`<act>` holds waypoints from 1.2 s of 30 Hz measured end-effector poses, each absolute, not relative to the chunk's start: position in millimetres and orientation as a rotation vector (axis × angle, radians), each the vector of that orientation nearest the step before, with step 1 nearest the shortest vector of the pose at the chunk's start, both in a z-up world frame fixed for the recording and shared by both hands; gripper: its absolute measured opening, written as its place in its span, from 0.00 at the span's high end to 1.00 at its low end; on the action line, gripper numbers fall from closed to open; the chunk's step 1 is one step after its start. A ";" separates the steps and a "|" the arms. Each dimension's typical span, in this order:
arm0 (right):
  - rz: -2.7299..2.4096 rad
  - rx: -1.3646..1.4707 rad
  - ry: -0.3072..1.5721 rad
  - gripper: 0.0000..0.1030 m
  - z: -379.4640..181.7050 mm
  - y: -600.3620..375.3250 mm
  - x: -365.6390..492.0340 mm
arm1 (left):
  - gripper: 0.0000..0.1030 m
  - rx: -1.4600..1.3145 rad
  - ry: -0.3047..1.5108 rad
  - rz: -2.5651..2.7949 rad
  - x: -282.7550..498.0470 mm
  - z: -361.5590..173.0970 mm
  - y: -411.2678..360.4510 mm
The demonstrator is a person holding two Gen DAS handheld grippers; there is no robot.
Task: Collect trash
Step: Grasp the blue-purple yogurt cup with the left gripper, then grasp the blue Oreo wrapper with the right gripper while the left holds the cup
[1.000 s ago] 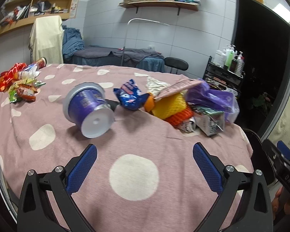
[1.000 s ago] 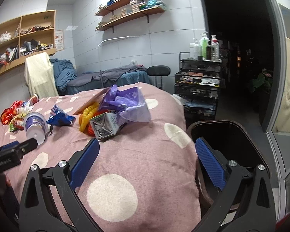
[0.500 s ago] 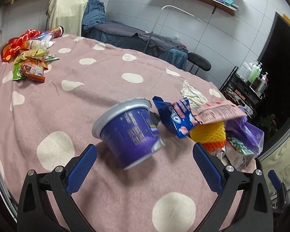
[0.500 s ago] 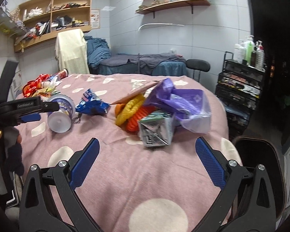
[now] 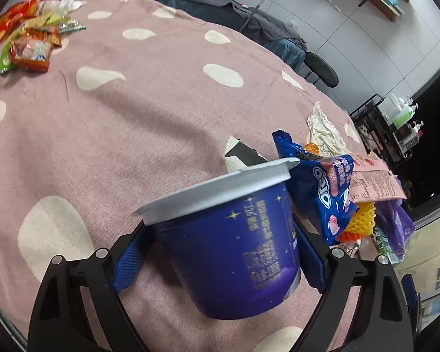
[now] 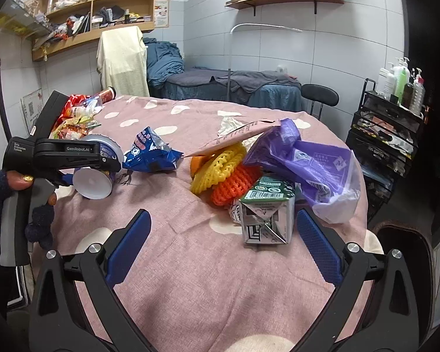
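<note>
Left tongs (image 5: 220,252) closing around purple cup (image 5: 234,249) lying on pink desk (image 5: 132,135) (pad contact unclear); right tongs (image 6: 223,249) spread wide, empty, near green carton (image 6: 267,214).

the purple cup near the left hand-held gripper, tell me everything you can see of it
The purple cup looks like a plastic or paper tub: a dark blue-purple wall with gold stars and text, a wide silver-grey rim and a white base. It lies tipped on its side on the pink spotted cloth, between the left hand-held gripper blue pads, whose jaws have just been closing. Whether they press it is unclear.
</note>
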State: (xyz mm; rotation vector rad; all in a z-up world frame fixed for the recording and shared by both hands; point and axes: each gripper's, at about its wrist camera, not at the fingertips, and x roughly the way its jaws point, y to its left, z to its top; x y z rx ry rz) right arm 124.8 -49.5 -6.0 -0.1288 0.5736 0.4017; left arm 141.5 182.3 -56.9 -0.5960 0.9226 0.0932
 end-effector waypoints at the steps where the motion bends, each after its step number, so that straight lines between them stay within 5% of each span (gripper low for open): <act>1: 0.394 -0.136 0.574 0.05 -6.2 -49.2 126.5 | 0.18 -0.596 0.914 0.092 140.7 -56.7 182.8; 8: 0.353 -0.052 0.649 0.05 -15.2 -70.0 148.1 | 0.30 -0.568 0.872 0.061 135.4 -55.9 180.1; 23: 0.539 0.080 0.671 0.13 15.6 -37.0 195.8 | 0.31 -0.523 0.732 0.138 113.2 -44.0 179.1; 36: 0.667 -0.235 0.791 0.19 -13.7 95.0 227.9 | 0.31 -0.522 0.695 0.234 94.3 -44.7 191.1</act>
